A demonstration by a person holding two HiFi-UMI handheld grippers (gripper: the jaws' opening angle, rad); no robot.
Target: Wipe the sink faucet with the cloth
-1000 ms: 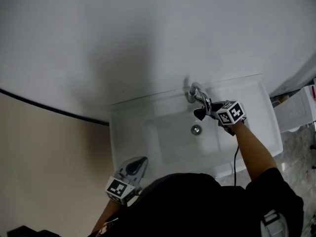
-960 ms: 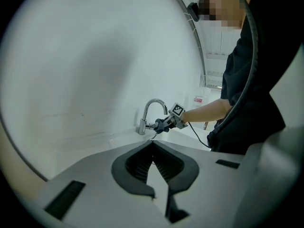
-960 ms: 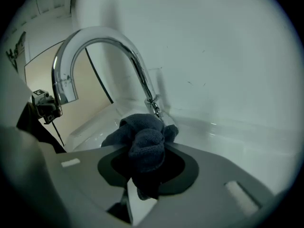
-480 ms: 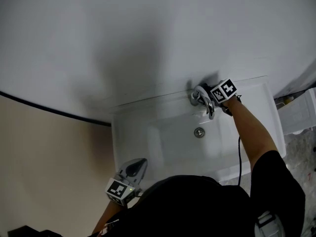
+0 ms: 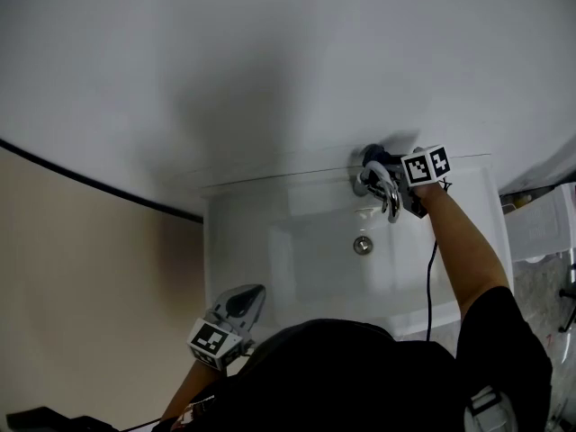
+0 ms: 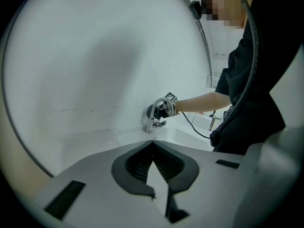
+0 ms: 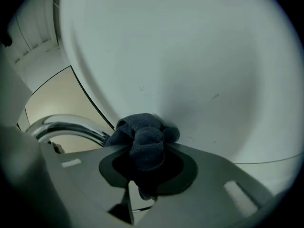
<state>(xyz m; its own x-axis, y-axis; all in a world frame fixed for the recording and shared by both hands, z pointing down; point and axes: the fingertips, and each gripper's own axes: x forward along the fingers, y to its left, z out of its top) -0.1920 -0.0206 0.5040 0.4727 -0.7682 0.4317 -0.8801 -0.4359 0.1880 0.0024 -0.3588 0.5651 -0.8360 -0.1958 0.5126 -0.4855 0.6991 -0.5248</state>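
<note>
Change, right side: a second ago the right gripper (image 5: 378, 162) was over the basin, in front of the spout and near the drain (image 5: 363, 245). It is now at the back edge of the sink (image 5: 270, 241), behind the base of the faucet (image 5: 385, 190) and close to the wall (image 5: 270, 79).
Change, left side: the left gripper (image 5: 245, 302) is where it was, at the sink's front left corner.
Right gripper: its jaws have just been closing and are partly apart, clamped on the bunched dark cloth (image 7: 145, 141).
Cloth: it bulges out past the jaw tips, just beside the faucet's chrome arch (image 7: 66, 126). Whether it touches the faucet cannot be told.
Left gripper: jaws together, with nothing between them.
</note>
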